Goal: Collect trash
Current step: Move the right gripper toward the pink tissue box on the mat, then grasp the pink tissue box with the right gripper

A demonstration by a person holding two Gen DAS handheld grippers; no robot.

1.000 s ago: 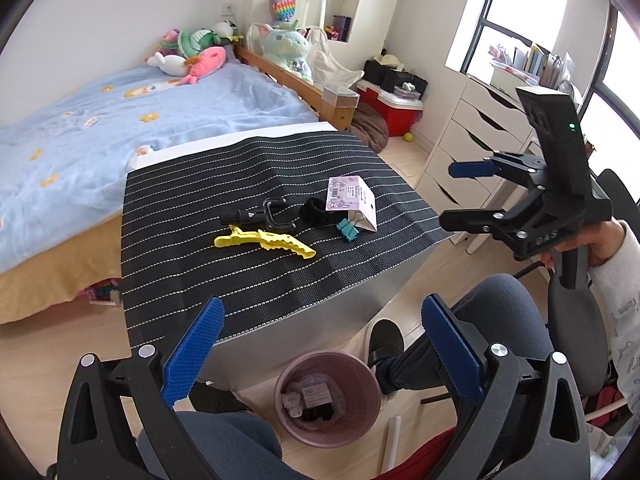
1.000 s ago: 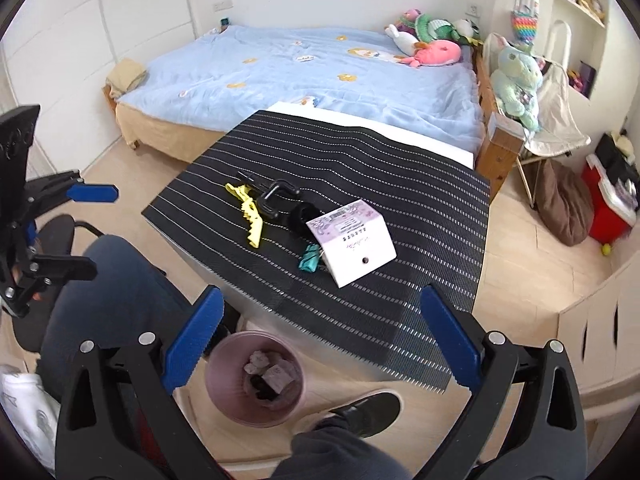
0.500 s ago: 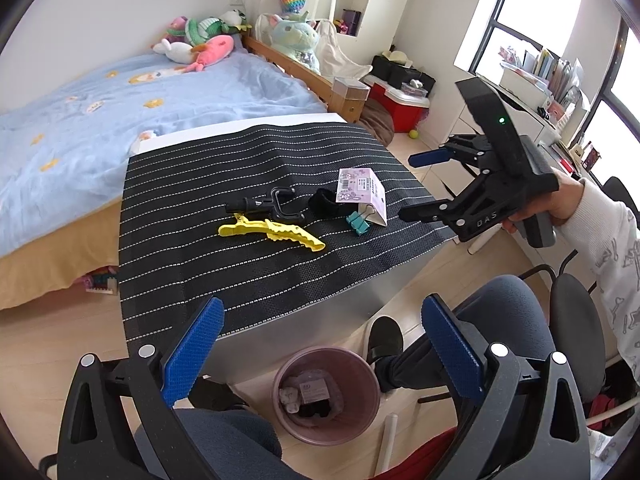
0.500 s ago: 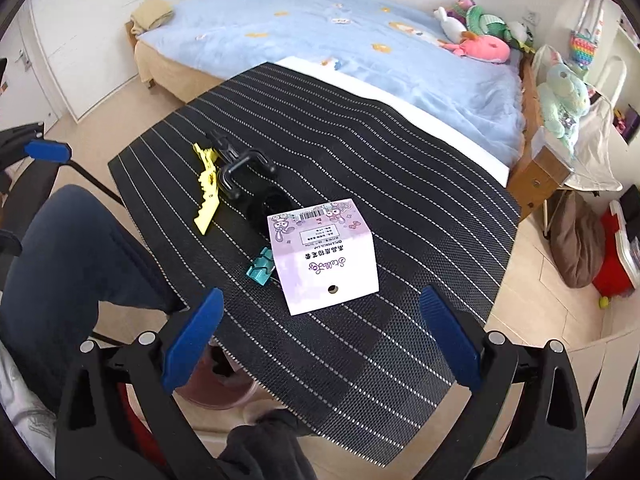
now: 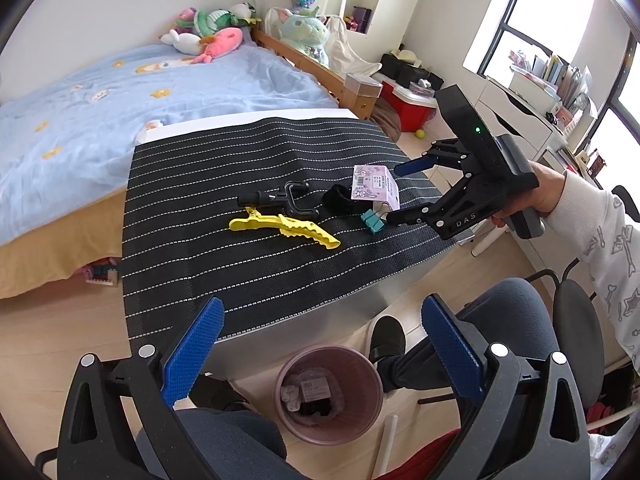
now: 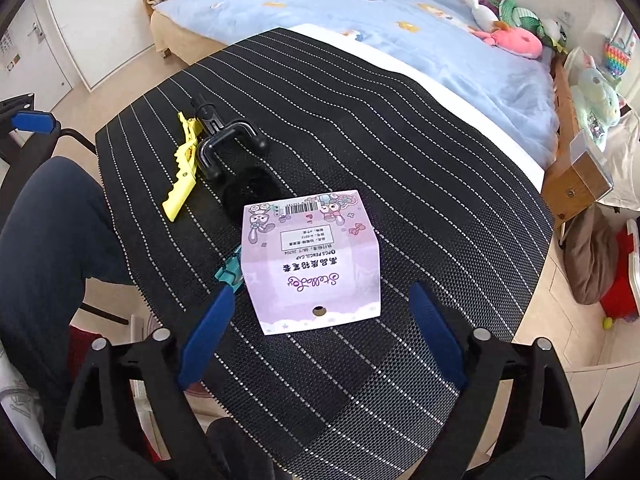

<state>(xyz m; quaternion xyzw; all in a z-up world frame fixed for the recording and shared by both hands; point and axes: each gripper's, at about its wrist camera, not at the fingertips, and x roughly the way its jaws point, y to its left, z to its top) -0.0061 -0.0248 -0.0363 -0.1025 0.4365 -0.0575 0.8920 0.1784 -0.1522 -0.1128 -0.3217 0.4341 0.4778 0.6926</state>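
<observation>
Right gripper (image 6: 320,330) poised over pink paper package (image 6: 312,260); left gripper (image 5: 320,344) held back above the bin.

The package is a flat, glossy printed sleeve, roughly rectangular, lying on the black woven mat (image 6: 400,160) with white dotted stripes. Its long axis runs near to far, the hang-hole end nearest the right gripper and the barcode end pointing away. Right jaws stand apart and have just been closing; the package's near edge lies between the blue ribbed pads, untouched. A teal binder clip (image 6: 229,272) sits just beside its left edge. Left jaws stand wide apart, empty, over the round pink plastic bin (image 5: 328,394) on the floor.
</observation>
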